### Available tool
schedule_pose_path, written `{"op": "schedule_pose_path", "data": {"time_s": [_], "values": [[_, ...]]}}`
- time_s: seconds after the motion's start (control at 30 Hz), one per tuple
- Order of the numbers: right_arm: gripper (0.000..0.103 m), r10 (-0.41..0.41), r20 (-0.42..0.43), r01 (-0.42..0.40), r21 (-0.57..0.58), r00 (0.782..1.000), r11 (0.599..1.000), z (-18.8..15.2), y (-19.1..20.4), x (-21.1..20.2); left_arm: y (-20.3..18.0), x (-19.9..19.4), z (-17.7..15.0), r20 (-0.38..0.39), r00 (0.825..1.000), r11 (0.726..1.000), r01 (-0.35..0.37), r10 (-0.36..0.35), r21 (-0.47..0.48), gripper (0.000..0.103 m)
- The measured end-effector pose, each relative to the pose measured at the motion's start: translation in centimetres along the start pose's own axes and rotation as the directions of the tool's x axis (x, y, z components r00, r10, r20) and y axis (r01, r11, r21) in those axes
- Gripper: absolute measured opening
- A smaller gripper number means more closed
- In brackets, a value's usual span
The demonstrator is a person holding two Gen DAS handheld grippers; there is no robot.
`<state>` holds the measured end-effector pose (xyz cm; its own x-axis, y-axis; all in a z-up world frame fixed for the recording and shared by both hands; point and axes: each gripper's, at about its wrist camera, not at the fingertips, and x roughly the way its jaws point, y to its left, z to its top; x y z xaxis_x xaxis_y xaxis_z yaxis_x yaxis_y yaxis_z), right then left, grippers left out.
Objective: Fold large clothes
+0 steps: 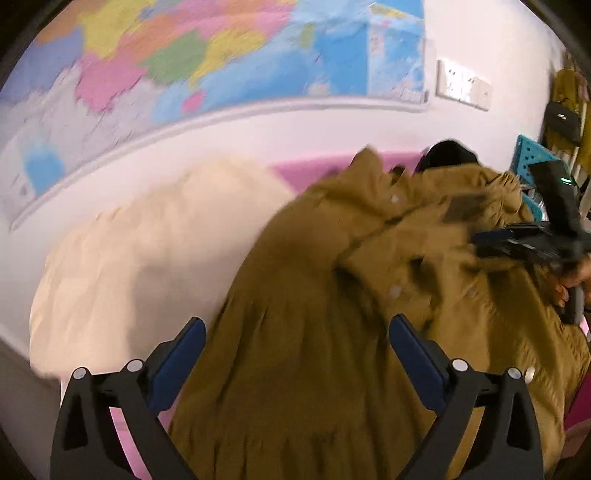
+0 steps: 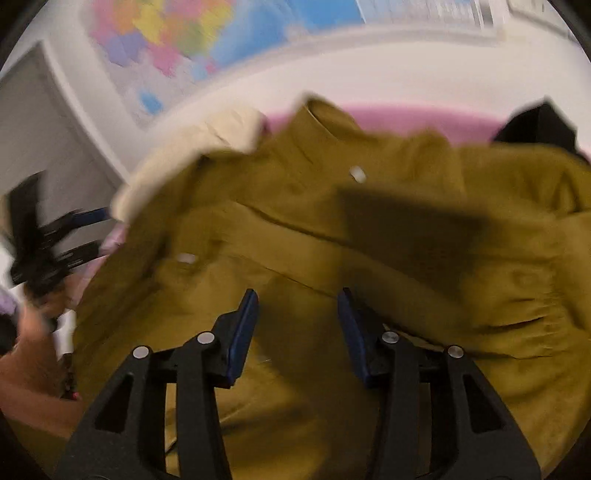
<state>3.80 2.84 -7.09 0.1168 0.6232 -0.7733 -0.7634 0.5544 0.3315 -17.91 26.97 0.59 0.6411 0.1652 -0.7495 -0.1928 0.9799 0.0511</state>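
Honestly nothing is readable here. The wall map (image 1: 221, 55) clearly has print on it, and in the right wrist view there's a block of small text lines on its legend panel (image 2: 428, 13), but motion blur smears all of it into grey streaks, so I can't make out a single word or number. The white wall plate (image 1: 463, 85) next to the map shows no lettering I can read either. No brand tags or labels are legible on the mustard garment (image 2: 369, 240).
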Motion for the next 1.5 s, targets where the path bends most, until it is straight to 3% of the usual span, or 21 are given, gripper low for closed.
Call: {"op": "schedule_pose_path", "data": {"time_s": [0.07,0.17,0.27,0.33,0.37,0.47,0.57,0.63,0.77,0.8,0.9,1.0,1.03,1.23,1.33,1.4,1.47,1.5], "values": [[0.044,-0.009,-0.025,0.010,0.042,1.000,0.999,0.0,-0.7,0.9,0.6,-0.3,-1.7,-0.026,0.999,1.000,-0.027,0.026,-0.004,0.096],[0.048,-0.010,0.013,0.009,0.033,1.000,0.999,-0.1,0.2,-0.8,0.4,-0.9,-4.0,-0.028,1.000,1.000,-0.010,0.010,0.009,0.096],[0.049,0.137,0.055,-0.135,-0.043,0.989,0.990,-0.4,4.0,-3.1,0.7,-1.9,-5.1,0.002,1.000,1.000,0.022,-0.022,-0.010,0.096],[0.056,0.263,0.027,-0.258,-0.114,0.964,0.959,-0.9,7.5,-3.5,1.4,-2.6,-5.6,0.022,0.999,0.998,0.032,-0.031,-0.045,0.096],[0.056,0.345,-0.016,-0.344,-0.137,0.938,0.929,-1.4,9.9,-2.9,2.0,-2.9,-5.7,0.035,0.998,0.996,0.051,-0.048,-0.080,0.096],[0.056,0.464,-0.134,-0.480,-0.139,0.876,0.866,-2.5,14.0,-0.5,3.9,-3.6,-5.6,0.069,0.996,0.980,0.072,-0.060,-0.184,0.096],[0.057,0.462,-0.224,-0.499,-0.149,0.858,0.854,-3.5,17.2,2.5,5.2,-4.5,-6.3,0.091,0.995,0.968,0.064,-0.043,-0.244,0.096],[0.057,0.491,-0.263,-0.533,-0.124,0.831,0.837,-3.8,18.3,3.9,5.7,-5.2,-6.9,0.096,0.995,0.965,0.049,-0.025,-0.259,0.096],[0.056,0.460,-0.286,-0.511,-0.134,0.840,0.849,-4.0,19.4,5.4,7.0,-6.0,-8.4,0.109,0.993,0.955,0.064,-0.033,-0.290,0.096],[0.048,0.465,-0.278,-0.512,-0.131,0.841,0.849,-3.7,19.6,5.6,7.1,-6.1,-8.6,0.110,0.993,0.954,0.062,-0.031,-0.295,0.096],[0.003,0.484,-0.236,-0.524,-0.154,0.843,0.838,-2.2,20.1,4.6,8.0,-6.9,-9.3,0.121,0.992,0.950,0.063,-0.027,-0.304,0.096],[0.003,0.547,-0.148,-0.566,-0.176,0.824,0.805,0.7,20.5,1.5,8.6,-8.2,-9.2,0.149,0.989,0.953,0.060,-0.015,-0.296,0.096],[0.002,0.550,-0.117,-0.562,-0.192,0.827,0.804,1.6,20.7,0.3,8.8,-8.8,-9.0,0.165,0.986,0.954,0.063,-0.015,-0.293,0.096],[0.002,0.531,0.024,-0.510,-0.242,0.847,0.825,5.7,19.7,-4.5,9.2,-11.4,-9.1,0.234,0.971,0.958,0.107,-0.044,-0.265,0.096],[0.002,0.537,0.127,-0.511,-0.188,0.834,0.839,8.2,16.2,-7.7,8.7,-11.7,-9.4,0.251,0.965,0.962,0.142,-0.081,-0.234,0.096],[0.003,0.500,0.176,-0.471,-0.183,0.848,0.863,9.1,15.0,-9.3,8.2,-11.4,-9.4,0.242,0.966,0.965,0.148,-0.094,-0.216,0.096],[0.003,0.463,0.212,-0.441,-0.145,0.861,0.886,9.7,12.1,-10.7,7.3,-10.7,-9.0,0.234,0.961,0.963,0.195,-0.150,-0.183,0.096],[0.003,0.406,0.227,-0.389,-0.119,0.885,0.914,9.5,10.9,-10.9,6.7,-10.2,-8.8,0.229,0.957,0.962,0.217,-0.177,-0.165,0.096]]}}
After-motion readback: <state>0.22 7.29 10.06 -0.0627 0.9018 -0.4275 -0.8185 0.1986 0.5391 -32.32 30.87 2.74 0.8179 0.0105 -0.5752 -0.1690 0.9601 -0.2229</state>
